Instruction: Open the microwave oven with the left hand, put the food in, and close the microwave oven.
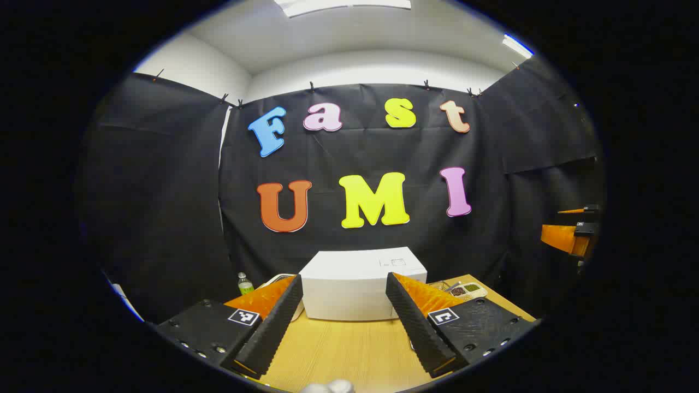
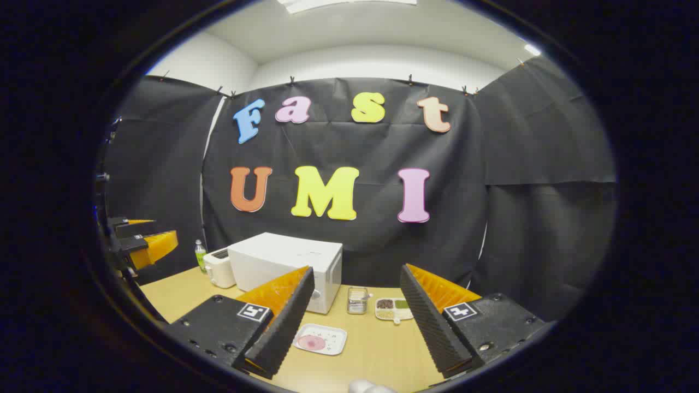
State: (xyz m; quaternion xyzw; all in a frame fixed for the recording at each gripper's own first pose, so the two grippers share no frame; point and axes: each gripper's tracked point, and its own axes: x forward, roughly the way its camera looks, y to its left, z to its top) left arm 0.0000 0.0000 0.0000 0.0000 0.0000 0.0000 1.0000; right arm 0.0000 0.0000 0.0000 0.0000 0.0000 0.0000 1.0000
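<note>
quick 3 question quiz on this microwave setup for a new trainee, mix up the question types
1. True or false: the microwave door is already open.
2. Which gripper has something between its fingers? A. the left gripper B. the right gripper C. neither
3. Fill in: the white tray of food lies on the table in ____ of the microwave.

Key
1. False: it is shut.
2. C: both are open and hold nothing.
3. front, seen in the right gripper view.
</note>
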